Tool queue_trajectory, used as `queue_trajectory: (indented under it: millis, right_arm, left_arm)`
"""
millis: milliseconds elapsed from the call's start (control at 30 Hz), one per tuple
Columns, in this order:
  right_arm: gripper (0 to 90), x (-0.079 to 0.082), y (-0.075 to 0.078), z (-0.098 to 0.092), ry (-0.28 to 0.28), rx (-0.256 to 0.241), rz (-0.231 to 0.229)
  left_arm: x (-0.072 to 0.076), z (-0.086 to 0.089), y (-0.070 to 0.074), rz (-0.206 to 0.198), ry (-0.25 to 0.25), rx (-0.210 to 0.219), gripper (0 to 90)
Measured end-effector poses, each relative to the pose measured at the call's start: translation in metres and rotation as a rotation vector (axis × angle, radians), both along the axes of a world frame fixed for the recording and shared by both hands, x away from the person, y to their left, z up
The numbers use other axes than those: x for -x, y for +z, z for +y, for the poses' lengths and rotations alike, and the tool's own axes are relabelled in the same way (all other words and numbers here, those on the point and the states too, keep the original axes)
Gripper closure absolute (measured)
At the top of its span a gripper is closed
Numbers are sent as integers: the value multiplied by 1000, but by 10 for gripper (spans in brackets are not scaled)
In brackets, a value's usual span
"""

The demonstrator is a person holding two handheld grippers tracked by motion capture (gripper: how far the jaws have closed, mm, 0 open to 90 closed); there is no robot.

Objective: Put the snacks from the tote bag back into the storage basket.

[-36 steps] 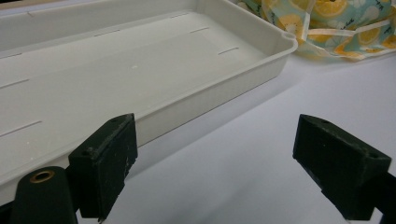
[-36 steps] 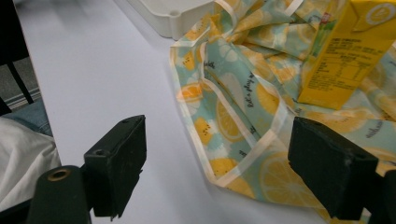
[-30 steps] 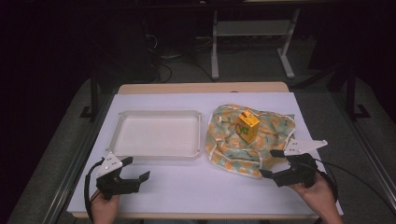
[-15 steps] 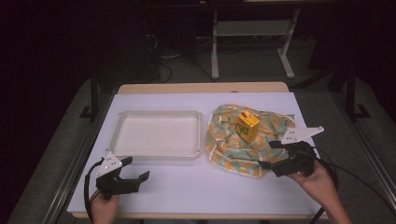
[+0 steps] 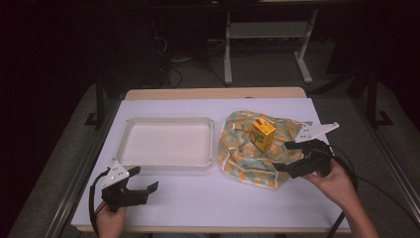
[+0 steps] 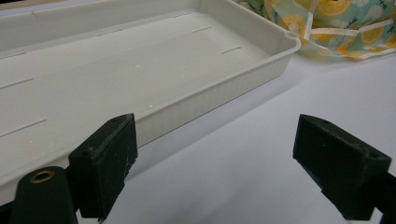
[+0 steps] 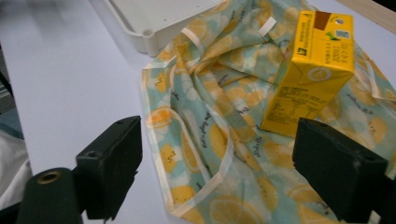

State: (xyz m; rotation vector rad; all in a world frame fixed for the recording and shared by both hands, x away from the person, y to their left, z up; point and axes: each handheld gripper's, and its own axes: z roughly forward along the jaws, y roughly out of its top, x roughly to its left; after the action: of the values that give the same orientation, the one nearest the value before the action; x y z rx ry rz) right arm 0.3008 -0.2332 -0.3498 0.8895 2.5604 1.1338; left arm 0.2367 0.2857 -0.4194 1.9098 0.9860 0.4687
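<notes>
Two grippers, jaws apart, nothing grasped. Right gripper (image 5: 290, 157) hovers over lemon-print fabric cloth (image 5: 247, 153); upright yellow cardboard juice carton (image 7: 310, 70) just ahead. Left gripper (image 5: 140, 184) idles before empty white plastic tray (image 6: 261, 60). Pickup not yet begun.

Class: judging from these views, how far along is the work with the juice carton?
Nothing looks done: the yellow juice carton stands upright on the lemon-print cloth, and the white tray is empty. In hand: the open right tool nears the carton. Grasping remains. Left tool waits open.
</notes>
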Motion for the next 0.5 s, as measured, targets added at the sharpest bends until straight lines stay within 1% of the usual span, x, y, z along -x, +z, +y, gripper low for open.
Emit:
queue_trajectory:
  millis: [33,100,167,267,300,433,500]
  right_arm:
    - [147,-2,1,0,3,5,1]
    - [146,-5,1,0,7,0,10]
    - [146,-9,3,1,0,14,28]
    - [146,-15,6,2,0,19,39]
    - [146,-16,6,3,1,20,50]
    - [146,-23,8,5,-5,37,58]
    - [146,-25,10,7,-5,43,54]
  left_arm:
    - [0,0,0,0,0,1,134]
    - [0,0,0,1,-3,-2,134]
    - [0,0,1,2,-2,-2,134]
    - [0,1,1,0,-3,1,134]
    - [0,1,1,1,-3,0,134]
    - [0,0,1,4,-3,-3,134]
    - [0,0,1,0,-5,-2,134]
